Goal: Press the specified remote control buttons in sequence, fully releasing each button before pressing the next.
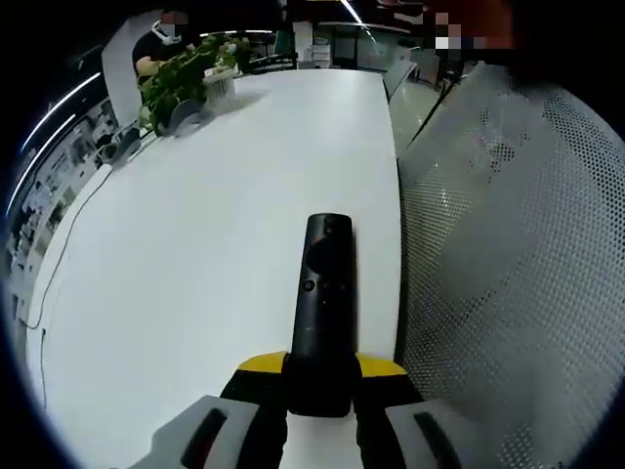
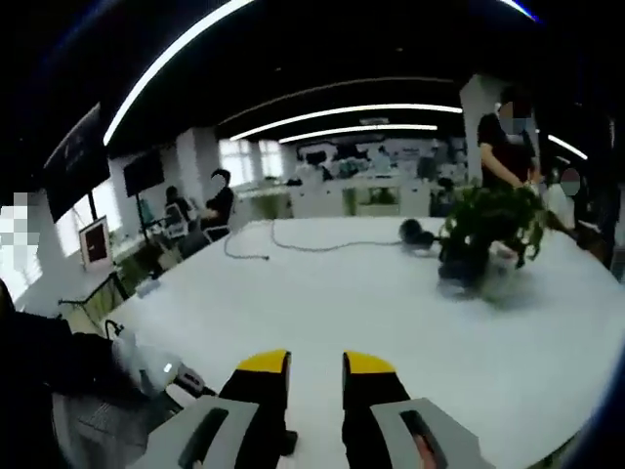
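The left gripper (image 1: 320,391) clamps the remote control (image 1: 322,313) by its near end, above the white table (image 1: 195,244). The right gripper (image 2: 314,376), jaws narrowly parted and empty, hovers over the table. Judged step: pre-press. Next, bring the right gripper onto the remote's buttons.

A white tabletop (image 1: 215,195) stretches away in the left gripper view, with a leafy potted plant (image 1: 181,73) near its far left corner and a thin cable (image 1: 59,259) trailing along its left edge. A perforated mesh chair back (image 1: 518,254) stands just beside its right edge. In the right gripper view the potted plant (image 2: 488,230) sits on the tabletop (image 2: 342,303), with headphones (image 2: 418,233) and a cable (image 2: 293,244) beyond it. A person in dark clothes (image 2: 503,147) stands behind the plant, another (image 2: 217,205) sits at the left, and long ceiling lights (image 2: 342,109) run overhead.
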A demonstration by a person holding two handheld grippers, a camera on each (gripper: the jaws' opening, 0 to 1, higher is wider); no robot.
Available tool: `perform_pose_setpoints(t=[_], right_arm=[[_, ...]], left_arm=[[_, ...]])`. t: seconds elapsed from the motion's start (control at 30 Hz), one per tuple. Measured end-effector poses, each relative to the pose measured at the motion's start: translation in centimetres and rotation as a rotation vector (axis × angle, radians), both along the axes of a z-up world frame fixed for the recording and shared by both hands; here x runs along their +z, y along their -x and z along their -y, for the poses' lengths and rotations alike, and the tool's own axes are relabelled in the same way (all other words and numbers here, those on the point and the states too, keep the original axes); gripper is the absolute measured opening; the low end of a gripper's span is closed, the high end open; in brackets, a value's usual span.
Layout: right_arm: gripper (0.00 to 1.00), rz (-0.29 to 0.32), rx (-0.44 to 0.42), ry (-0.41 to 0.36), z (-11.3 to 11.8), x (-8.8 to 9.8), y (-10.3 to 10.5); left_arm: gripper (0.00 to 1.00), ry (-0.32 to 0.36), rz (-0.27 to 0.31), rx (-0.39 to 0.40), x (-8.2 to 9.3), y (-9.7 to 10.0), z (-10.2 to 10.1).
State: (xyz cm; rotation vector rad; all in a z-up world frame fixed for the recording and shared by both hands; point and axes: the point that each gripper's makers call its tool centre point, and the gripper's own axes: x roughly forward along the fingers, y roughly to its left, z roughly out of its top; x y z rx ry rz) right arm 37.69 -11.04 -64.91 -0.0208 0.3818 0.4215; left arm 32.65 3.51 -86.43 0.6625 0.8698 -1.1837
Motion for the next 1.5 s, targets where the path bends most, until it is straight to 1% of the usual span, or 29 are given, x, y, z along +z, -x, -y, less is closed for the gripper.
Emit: perform_pose_setpoints(t=[0.03,0.07,0.1,0.17,0.2,0.27,0.3,0.4,0.47,0.5,0.53,0.6,0.67,0.7,0.8,0.87,0.9,0.93,0.97,1.0,1.07,1.1,1.13,1.17,1.2,1.27,1.3,1.4,1.5], right_arm=[[0.26,0.035,-0.001,0.024,0.4,0.7,0.1],[0.29,0.055,-0.005,0.034,0.6,1.0,0.1],[0.34,0.075,-0.002,0.036,0.8,1.4,0.2],[0.41,0.088,-0.014,0.015,1.4,1.7,0.6],[0.45,0.085,-0.025,-0.011,1.8,1.8,0.8],[0.47,0.066,-0.037,-0.066,2.3,1.7,1.4],[0.5,0.056,-0.042,-0.074,2.7,1.5,1.8],[0.6,0.048,-0.086,-0.057,3.9,0.6,2.3],[0.63,0.068,-0.119,-0.054,4.7,0.2,2.5],[0.64,0.065,-0.151,-0.059,5.3,-0.2,2.4],[0.65,0.055,-0.16,-0.066,5.4,-0.5,2.4],[0.67,0.078,-0.181,-0.079,5.7,-0.1,2.1],[0.68,0.117,-0.216,-0.063,6.3,0.4,1.8],[0.69,0.124,-0.234,-0.049,6.5,0.5,1.9],[0.72,0.153,-0.245,-0.065,6.6,0.9,1.9],[0.71,0.14,-0.257,-0.054,6.8,0.6,1.8],[0.69,0.121,-0.253,-0.045,6.7,0.1,1.8],[0.66,0.086,-0.249,-0.024,6.8,-0.7,1.9],[0.61,0.06,-0.258,-0.001,7.0,-1.3,2.0],[0.58,0.06,-0.256,0.012,7.0,-1.5,2.0],[0.54,0.086,-0.256,0.035,7.3,-1.6,2.1],[0.52,0.085,-0.268,0.061,7.9,-2.1,2.3],[0.5,0.064,-0.277,0.057,8.2,-2.5,2.3],[0.49,0.016,-0.278,0.012,8.1,-3.0,2.4],[0.49,0.007,-0.262,-0.017,7.7,-2.9,2.3],[0.51,0.041,-0.25,0.003,7.4,-2.4,2.3],[0.51,0.059,-0.261,0.038,7.7,-2.3,2.3],[0.47,0.032,-0.254,0.011,7.5,-2.6,2.3],[0.46,0.03,-0.255,0.022,7.6,-2.7,2.3]], left_arm=[[0.25,-0.002,0.0,0.0,0.0,0.0,0.0],[0.25,-0.005,0.001,-0.004,0.0,0.0,0.0],[0.25,-0.008,0.0,-0.005,0.0,0.0,0.0],[0.25,-0.009,-0.001,-0.007,0.0,0.0,0.0],[0.25,-0.01,0.0,-0.009,0.0,-0.1,0.0],[0.25,-0.026,-0.001,-0.016,0.0,-0.1,0.1],[0.25,-0.037,-0.005,-0.022,0.0,-0.1,0.2],[0.25,-0.051,-0.011,-0.028,0.0,-0.2,0.2],[0.25,-0.049,-0.01,-0.042,0.0,-0.2,0.1],[0.24,-0.048,-0.012,-0.043,0.0,-0.2,0.1],[0.24,-0.049,-0.013,-0.047,0.0,-0.3,0.1],[0.24,-0.053,-0.014,-0.061,0.0,-0.3,0.1],[0.24,-0.062,-0.015,-0.081,0.0,-0.5,0.2],[0.24,-0.066,-0.016,-0.086,0.0,-0.6,0.2],[0.24,-0.082,-0.025,-0.111,0.0,-1.1,0.2],[0.24,-0.094,-0.026,-0.133,0.0,-1.5,0.1],[0.24,-0.099,-0.027,-0.136,0.0,-1.7,0.2],[0.24,-0.104,-0.029,-0.138,0.0,-1.9,0.2],[0.24,-0.112,-0.028,-0.146,0.0,-2.2,0.2],[0.24,-0.116,-0.031,-0.15,0.0,-2.4,0.2],[0.24,-0.125,-0.033,-0.161,-0.1,-3.0,0.1],[0.24,-0.127,-0.034,-0.165,-0.1,-3.3,0.2],[0.24,-0.129,-0.034,-0.168,-0.1,-3.5,0.2],[0.24,-0.132,-0.034,-0.171,-0.1,-3.8,0.2],[0.24,-0.133,-0.035,-0.172,-0.1,-4.0,0.2],[0.24,-0.135,-0.035,-0.177,-0.1,-4.5,0.2],[0.24,-0.135,-0.037,-0.18,-0.1,-4.7,0.2],[0.24,-0.13,-0.039,-0.183,-0.1,-5.7,0.2],[0.24,-0.138,-0.041,-0.187,-0.1,-6.7,0.3]])
